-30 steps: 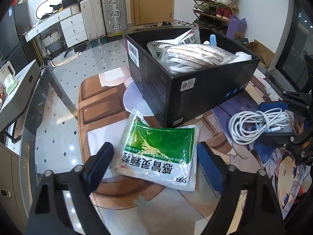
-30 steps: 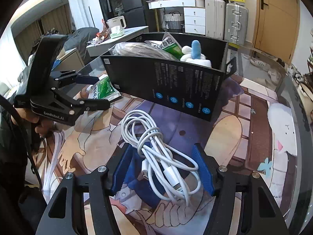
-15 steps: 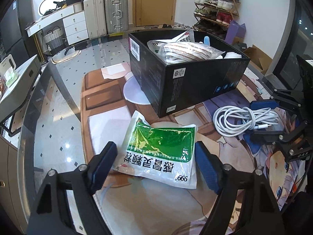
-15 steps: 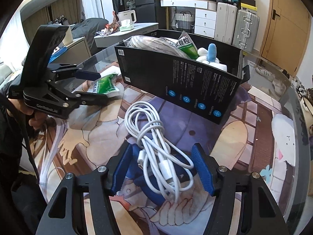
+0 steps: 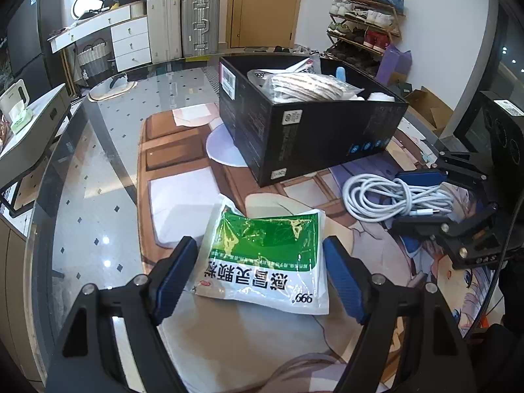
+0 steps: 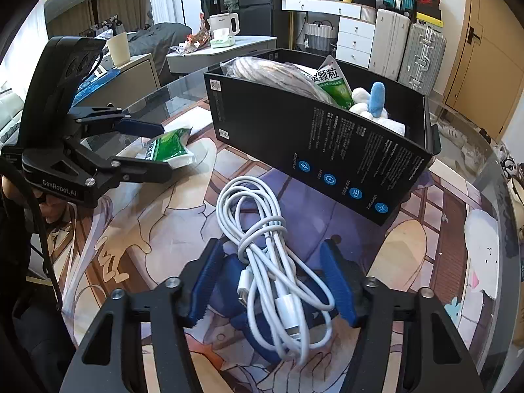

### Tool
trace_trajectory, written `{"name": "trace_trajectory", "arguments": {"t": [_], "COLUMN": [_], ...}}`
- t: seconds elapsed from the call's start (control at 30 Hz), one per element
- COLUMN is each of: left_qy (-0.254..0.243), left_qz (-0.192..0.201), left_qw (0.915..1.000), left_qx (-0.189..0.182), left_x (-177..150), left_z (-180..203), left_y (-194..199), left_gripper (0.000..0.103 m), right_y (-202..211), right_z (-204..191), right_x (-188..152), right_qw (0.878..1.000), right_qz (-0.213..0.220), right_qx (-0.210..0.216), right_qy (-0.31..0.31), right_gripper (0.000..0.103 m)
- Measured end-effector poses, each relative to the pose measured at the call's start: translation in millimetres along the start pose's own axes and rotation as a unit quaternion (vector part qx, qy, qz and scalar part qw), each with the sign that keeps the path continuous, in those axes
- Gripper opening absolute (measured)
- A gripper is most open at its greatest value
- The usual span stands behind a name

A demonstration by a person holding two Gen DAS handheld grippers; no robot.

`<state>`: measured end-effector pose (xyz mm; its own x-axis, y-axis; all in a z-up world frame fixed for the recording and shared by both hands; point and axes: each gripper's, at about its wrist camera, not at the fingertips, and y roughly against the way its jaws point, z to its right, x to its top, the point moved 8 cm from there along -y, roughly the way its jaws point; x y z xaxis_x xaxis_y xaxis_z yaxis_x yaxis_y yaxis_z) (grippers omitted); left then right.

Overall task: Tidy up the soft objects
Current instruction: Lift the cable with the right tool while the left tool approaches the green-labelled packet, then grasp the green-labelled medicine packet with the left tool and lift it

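Two soft items remain outside the black box point(image 5: 314, 131) near the counter's point(image 5: 98, 177) middle. Toward the near edge, the left gripper point(image 5: 262, 275) straddles the green medicine sachet point(image 5: 265, 255), jaws apart. The right gripper's point(image 6: 273, 281) jaws are closing around the coiled white cable point(image 6: 262, 249), contact unclear. Next, each needs lifting boxward; the box's depths stay hidden.

White cable point(image 6: 271, 262) between closing jaws
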<state>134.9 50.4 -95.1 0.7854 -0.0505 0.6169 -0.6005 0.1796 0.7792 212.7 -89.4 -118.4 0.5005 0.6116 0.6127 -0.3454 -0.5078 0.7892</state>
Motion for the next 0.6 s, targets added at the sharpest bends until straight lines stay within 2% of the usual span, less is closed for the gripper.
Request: {"name": "trace_trajectory", "arguments": {"t": [0.07, 0.23, 0.6], "left_qy": [0.0, 0.002, -0.001], "left_qz": [0.001, 0.004, 0.011], "left_qw": [1.0, 1.0, 0.9999], "left_qx": [-0.001, -0.006, -0.01], "left_x": [0.9, -0.3, -4.9], "left_z": [2.6, 5.0, 12.8], "left_y": [0.2, 2.4, 9.6], "left_gripper": [0.078, 0.077, 0.071], "right_y": [1.6, 5.7, 24.8], "right_z": [-0.5, 0.3, 1.1], "right_x": [-0.1, 1.7, 0.5], "right_qw": [1.0, 1.0, 0.999], "right_qz": [0.003, 0.013, 0.043], "right_qx": [0.001, 0.001, -0.01], "right_qy": [0.0, -0.011, -0.027], "right_gripper": [0.046, 0.033, 0.031]}}
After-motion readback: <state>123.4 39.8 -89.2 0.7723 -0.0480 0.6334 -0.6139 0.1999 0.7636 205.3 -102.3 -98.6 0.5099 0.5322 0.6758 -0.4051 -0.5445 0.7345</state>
